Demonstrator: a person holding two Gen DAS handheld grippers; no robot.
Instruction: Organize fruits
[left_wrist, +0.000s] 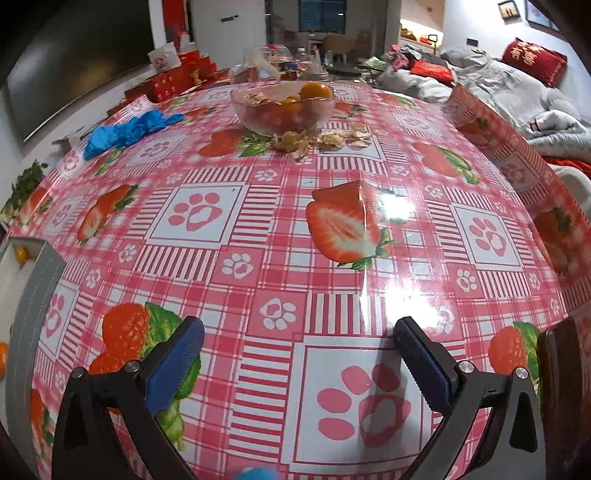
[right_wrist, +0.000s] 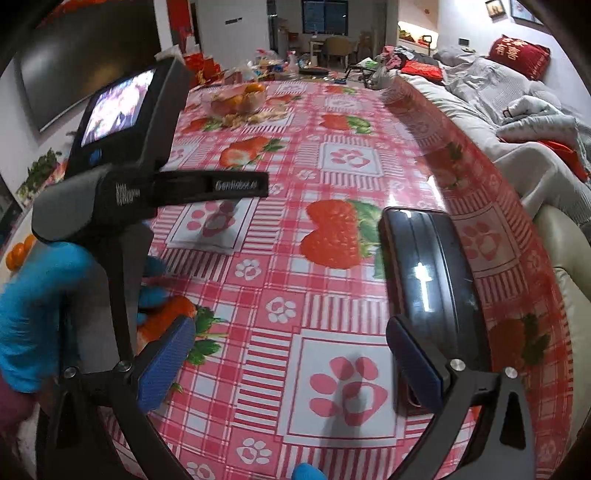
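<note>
A glass bowl (left_wrist: 283, 110) with oranges (left_wrist: 314, 91) and small red fruits stands at the far side of the table, with dry husks (left_wrist: 321, 140) strewn in front of it. It also shows small in the right wrist view (right_wrist: 238, 99). My left gripper (left_wrist: 295, 354) is open and empty over the near tablecloth. My right gripper (right_wrist: 288, 354) is open and empty, low over the table. The left gripper's body (right_wrist: 129, 177), held by a blue-gloved hand (right_wrist: 33, 314), shows at the left of the right wrist view.
The table has a red strawberry-print cloth (left_wrist: 332, 258). A blue glove (left_wrist: 125, 131) lies at its far left. A black phone (right_wrist: 432, 280) lies by my right gripper. Oranges (right_wrist: 18, 253) lie off the left edge. A sofa with bedding (right_wrist: 517, 110) is on the right.
</note>
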